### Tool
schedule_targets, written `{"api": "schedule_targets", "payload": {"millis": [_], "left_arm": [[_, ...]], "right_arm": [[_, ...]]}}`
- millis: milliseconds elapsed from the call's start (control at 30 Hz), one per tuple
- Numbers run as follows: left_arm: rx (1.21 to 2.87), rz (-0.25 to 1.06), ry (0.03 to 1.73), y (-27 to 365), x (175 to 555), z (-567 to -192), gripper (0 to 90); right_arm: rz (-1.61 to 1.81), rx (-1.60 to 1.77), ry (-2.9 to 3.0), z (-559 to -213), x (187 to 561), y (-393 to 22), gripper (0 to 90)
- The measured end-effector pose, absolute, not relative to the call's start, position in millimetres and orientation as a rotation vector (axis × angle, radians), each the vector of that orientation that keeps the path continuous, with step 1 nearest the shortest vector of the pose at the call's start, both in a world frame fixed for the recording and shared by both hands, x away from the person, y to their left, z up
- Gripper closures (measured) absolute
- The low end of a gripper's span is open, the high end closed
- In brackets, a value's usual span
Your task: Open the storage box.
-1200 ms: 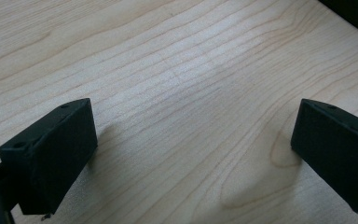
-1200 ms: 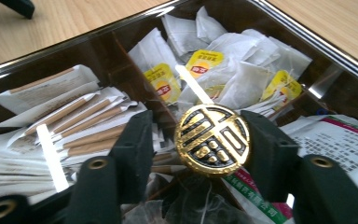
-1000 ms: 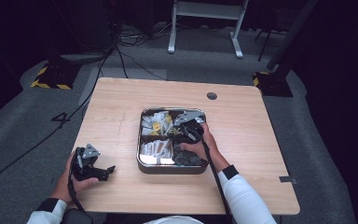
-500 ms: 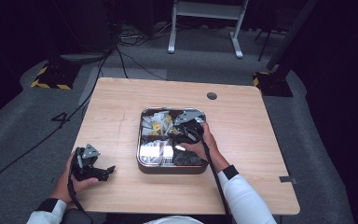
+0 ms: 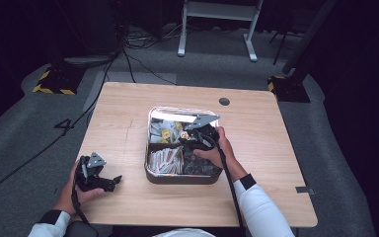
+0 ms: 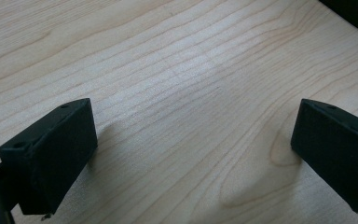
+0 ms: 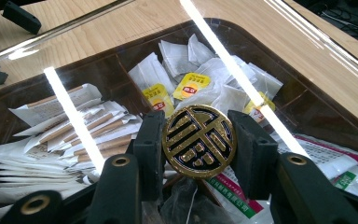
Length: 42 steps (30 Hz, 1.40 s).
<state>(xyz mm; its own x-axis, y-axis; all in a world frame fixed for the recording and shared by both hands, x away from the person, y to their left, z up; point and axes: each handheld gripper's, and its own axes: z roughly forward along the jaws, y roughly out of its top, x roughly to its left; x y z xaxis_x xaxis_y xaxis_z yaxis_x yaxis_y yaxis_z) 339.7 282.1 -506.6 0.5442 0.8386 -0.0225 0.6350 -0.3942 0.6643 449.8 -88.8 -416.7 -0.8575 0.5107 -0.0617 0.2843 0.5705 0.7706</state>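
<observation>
We find the right gripper (image 7: 198, 140) clamped on the lid's round knob (image 7: 199, 141), squarely between its jaws, above the box (image 5: 153, 170) of sachets. We advise a straight, level lift. The left gripper (image 6: 193, 154) rests spread wide and empty on the table (image 6: 177, 70).

place: lab or studio recording space | signs: grey carpet floor (image 5: 24, 148), cables (image 5: 128, 54) at 11 o'clock, hazard-striped stand bases (image 5: 54, 84), lone wooden table (image 5: 123, 123), dark surround
</observation>
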Motion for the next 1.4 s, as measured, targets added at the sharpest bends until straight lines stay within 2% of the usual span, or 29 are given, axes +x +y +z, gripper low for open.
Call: {"api": "schedule_targets", "payload": {"millis": [667,1400], "left_arm": [[2.156,0.422,1.184,282,340,-507,0.5],[2.159,0.423,1.179,282,340,-507,0.5]], "right_arm": [[1.205,0.649,2.470,-394,446,-101,58.7],[1.198,0.671,2.433,-384,447,-144,58.7]]}}
